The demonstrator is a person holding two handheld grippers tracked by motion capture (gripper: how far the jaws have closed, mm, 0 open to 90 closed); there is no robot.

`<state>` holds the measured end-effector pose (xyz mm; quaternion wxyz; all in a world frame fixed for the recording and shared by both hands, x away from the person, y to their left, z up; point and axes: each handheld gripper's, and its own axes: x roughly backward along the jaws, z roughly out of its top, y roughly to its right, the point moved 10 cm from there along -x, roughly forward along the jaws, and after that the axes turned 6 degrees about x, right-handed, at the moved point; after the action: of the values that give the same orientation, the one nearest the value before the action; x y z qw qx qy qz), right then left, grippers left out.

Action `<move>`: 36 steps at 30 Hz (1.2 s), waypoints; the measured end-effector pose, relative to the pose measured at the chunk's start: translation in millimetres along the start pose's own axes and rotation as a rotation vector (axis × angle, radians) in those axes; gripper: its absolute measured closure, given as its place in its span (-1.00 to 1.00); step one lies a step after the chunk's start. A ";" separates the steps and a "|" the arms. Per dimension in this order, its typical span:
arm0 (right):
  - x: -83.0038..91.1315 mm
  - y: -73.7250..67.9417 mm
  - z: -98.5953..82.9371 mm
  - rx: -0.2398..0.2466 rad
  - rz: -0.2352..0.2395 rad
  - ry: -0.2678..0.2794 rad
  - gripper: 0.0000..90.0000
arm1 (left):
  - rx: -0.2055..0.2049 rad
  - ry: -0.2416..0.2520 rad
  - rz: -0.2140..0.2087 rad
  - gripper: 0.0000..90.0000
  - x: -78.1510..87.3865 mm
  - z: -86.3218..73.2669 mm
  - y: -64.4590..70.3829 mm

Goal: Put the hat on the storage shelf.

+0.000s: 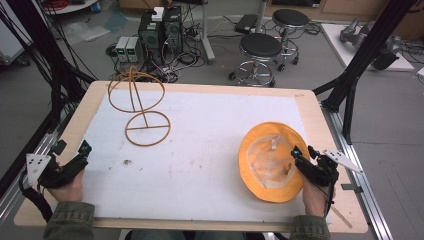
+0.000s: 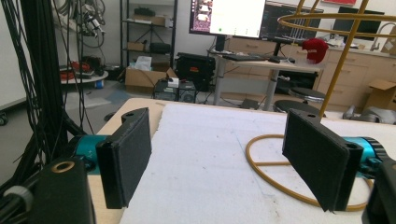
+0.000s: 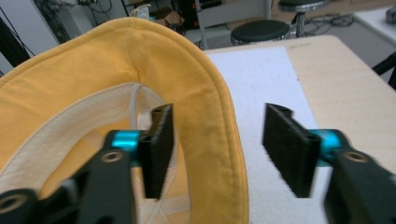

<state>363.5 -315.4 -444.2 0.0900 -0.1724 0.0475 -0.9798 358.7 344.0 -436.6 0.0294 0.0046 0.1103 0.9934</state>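
A yellow bucket hat [image 1: 270, 160] lies upside down on the white mat [image 1: 200, 145], at the right. My right gripper [image 1: 301, 156] is open at the hat's right edge. In the right gripper view the yellow brim [image 3: 201, 98] passes between the two jaws of my right gripper [image 3: 217, 149], one jaw inside the hat and one outside. A wire hat stand [image 1: 140, 102] with a round base stands at the back left. My left gripper [image 1: 84, 152] rests open at the table's left edge; in the left gripper view my left gripper [image 2: 224, 163] holds nothing, and the stand's base ring [image 2: 275, 172] lies just ahead on the right.
The wooden table [image 1: 320, 115] has a bare rim around the mat. Beyond it stand two black stools [image 1: 260, 50], computer boxes [image 1: 160, 30] with cables on the floor, and black frame posts [image 1: 360, 60] at the right.
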 end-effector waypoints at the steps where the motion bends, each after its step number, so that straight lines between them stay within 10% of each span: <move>1: 0.4 -1.9 0.2 -0.015 0.016 -0.008 0.41 | 0.000 -0.001 0.000 -0.46 0.0 0.0 0.0; 6: 1.5 -5.6 3.8 -0.077 0.039 -0.012 0.89 | -0.001 0.000 0.000 -0.46 0.1 0.1 0.1; 36: 6.4 -13.5 11.6 -0.034 0.019 0.036 0.91 | 0.000 0.001 -0.002 -0.46 0.4 0.4 0.4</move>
<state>359.5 -304.2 -429.6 0.0955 -0.1559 0.0676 -0.9808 358.3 343.7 -436.2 0.0302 0.0039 0.1106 0.9934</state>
